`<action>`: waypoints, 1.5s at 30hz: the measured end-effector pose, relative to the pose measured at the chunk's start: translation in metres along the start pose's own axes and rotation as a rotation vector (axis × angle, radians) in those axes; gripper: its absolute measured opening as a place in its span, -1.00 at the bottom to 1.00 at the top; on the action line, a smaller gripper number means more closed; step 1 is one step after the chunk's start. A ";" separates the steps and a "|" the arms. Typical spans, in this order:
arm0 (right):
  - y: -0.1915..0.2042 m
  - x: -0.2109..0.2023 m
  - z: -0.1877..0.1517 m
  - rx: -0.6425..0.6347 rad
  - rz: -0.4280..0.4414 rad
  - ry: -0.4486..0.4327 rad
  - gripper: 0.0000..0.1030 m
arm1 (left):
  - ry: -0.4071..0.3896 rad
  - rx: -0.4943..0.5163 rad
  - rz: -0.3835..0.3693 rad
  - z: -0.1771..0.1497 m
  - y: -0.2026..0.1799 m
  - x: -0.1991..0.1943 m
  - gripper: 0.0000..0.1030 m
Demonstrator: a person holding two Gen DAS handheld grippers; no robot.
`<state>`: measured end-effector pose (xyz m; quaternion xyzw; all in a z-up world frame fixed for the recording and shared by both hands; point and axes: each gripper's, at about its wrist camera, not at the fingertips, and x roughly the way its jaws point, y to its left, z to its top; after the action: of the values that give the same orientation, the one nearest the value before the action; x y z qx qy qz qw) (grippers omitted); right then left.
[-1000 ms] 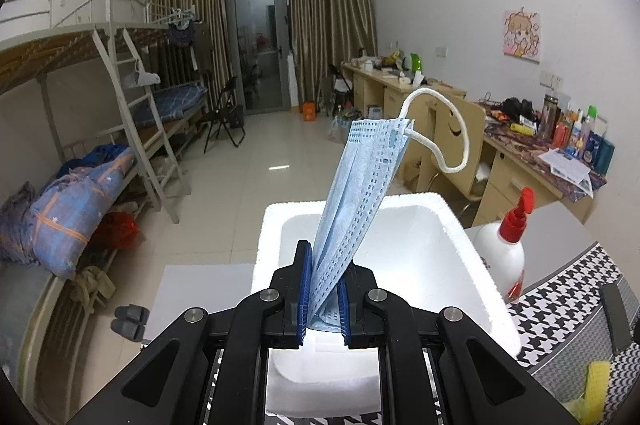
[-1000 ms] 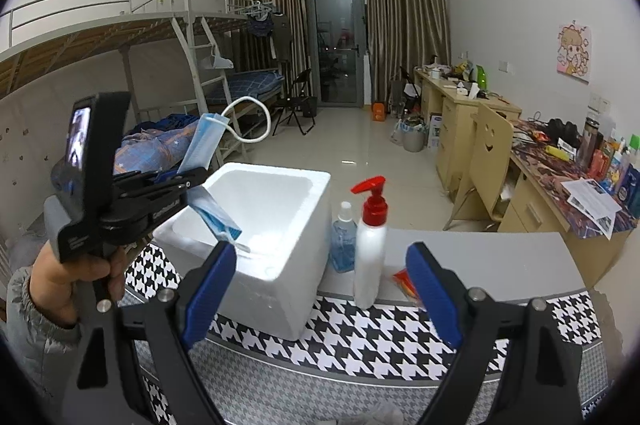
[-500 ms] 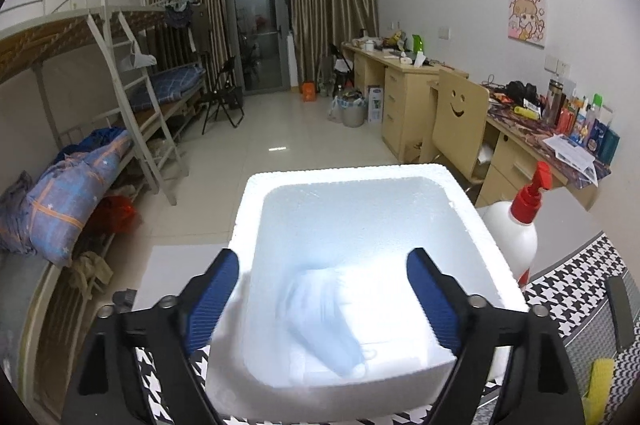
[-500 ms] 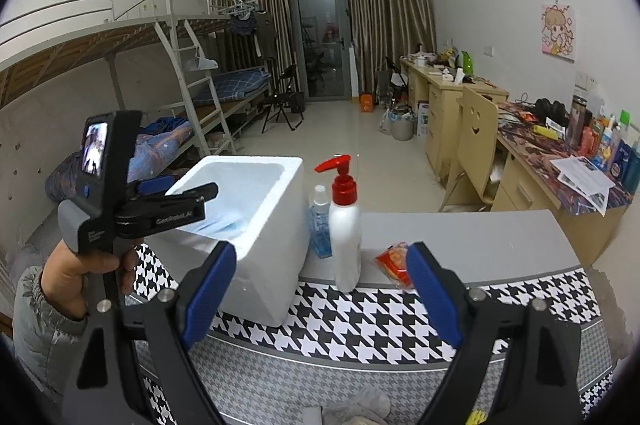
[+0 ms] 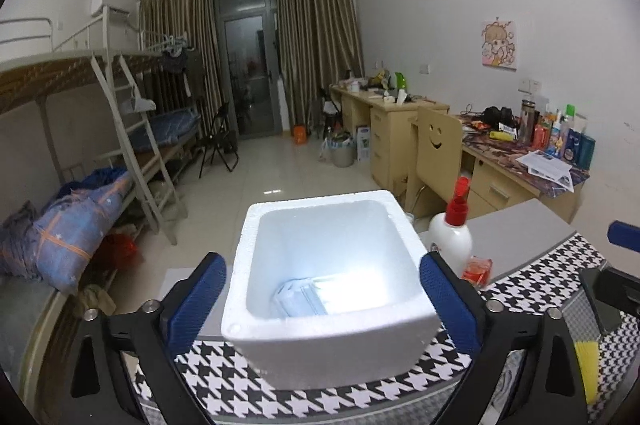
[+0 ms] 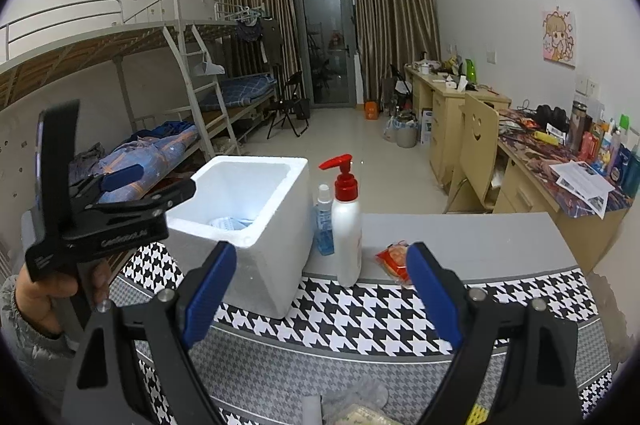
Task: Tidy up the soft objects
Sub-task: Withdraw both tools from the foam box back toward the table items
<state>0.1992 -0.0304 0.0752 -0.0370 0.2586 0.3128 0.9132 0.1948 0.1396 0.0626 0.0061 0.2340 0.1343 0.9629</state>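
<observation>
White foam box (image 5: pixel 328 329) is holding the blue face mask (image 5: pixel 301 301) on its floor, near wall side.

Both grippers are hanging spread wide and empty: the left gripper (image 5: pixel 320 299) near the box's front, the right gripper (image 6: pixel 320 299) further right over the houndstooth cloth (image 6: pixel 360 309). Trouble I'm expecting: a low swing knocking the light box, or toppling the red-pump bottle (image 6: pixel 347 225) and small blue bottle (image 6: pixel 325 221) standing just right of it. A red packet (image 6: pixel 394 259) is lying beyond, and something crinkly (image 6: pixel 354 405) is waiting at the near edge.
</observation>
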 end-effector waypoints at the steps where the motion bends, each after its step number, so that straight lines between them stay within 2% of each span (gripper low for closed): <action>1: 0.001 -0.003 -0.001 -0.004 -0.002 -0.003 0.75 | -0.003 0.005 0.007 -0.003 -0.003 -0.006 0.93; 6: 0.005 -0.019 -0.006 -0.023 -0.009 -0.032 0.75 | -0.028 0.006 0.018 -0.011 -0.006 -0.033 0.98; 10: 0.012 -0.028 -0.011 -0.054 -0.021 -0.060 0.91 | -0.038 -0.013 0.012 -0.019 -0.006 -0.050 0.98; 15: 0.017 -0.041 -0.019 -0.068 -0.033 -0.079 0.91 | -0.062 -0.018 0.021 -0.031 -0.008 -0.070 0.98; 29: 0.021 -0.071 -0.031 -0.066 -0.049 -0.111 0.91 | -0.099 -0.016 -0.054 -0.050 -0.020 -0.112 0.98; 45: 0.020 -0.093 -0.048 -0.064 -0.070 -0.115 0.91 | -0.129 -0.009 -0.098 -0.067 -0.037 -0.138 0.98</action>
<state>0.1035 -0.0762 0.0817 -0.0571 0.1942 0.2903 0.9353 0.0560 0.0644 0.0625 -0.0010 0.1711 0.0875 0.9814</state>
